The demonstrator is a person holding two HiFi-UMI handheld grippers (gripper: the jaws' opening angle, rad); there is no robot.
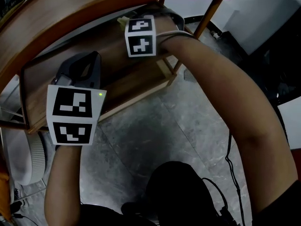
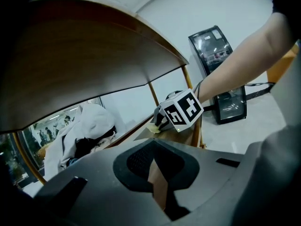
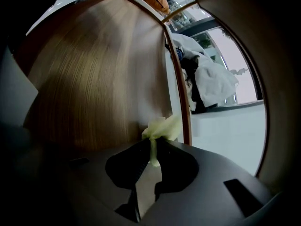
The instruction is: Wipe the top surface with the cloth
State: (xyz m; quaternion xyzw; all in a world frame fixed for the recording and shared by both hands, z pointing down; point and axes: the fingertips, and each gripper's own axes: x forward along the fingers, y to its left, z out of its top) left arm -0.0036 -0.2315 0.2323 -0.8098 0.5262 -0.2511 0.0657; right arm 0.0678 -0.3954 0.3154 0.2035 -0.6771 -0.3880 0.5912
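**Cloth pinched on the lower shelf**

The right tool (image 3: 151, 147) is clenched on a pale yellow cloth (image 3: 162, 127), which touches the wooden shelf (image 1: 131, 84) close to one edge, under the curved top. The left tool (image 2: 153, 157) is closed on nothing, near the shelf's front edge.

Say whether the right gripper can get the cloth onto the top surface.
Probably not directly: the right gripper, shut on the cloth, is at the lower shelf, beneath the top surface, and must back out.
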